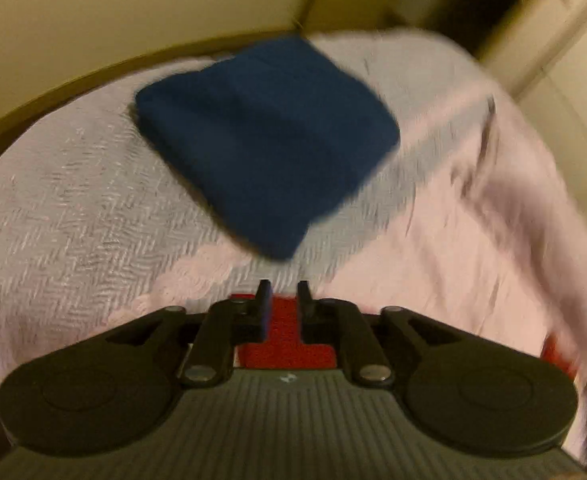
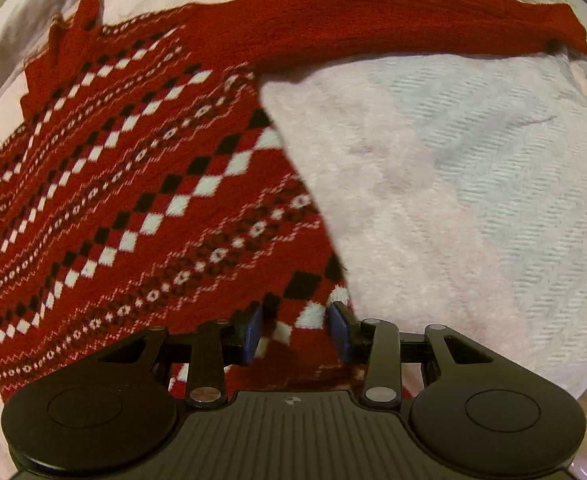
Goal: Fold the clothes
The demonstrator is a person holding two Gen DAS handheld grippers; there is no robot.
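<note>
A red knit sweater with white and black diamond bands lies spread on the bed, one plain red sleeve stretched to the right. My right gripper is open just above the sweater's near edge, holding nothing. In the left wrist view my left gripper has its jaws a narrow gap apart, with red fabric showing between and below the fingers; a grip is not clear. A folded dark blue garment lies on the bed ahead of it.
The bed is covered by a white herringbone bedspread, which also shows in the left wrist view. A cream wall and wooden bed edge lie behind the blue garment. A door or closet stands at the right.
</note>
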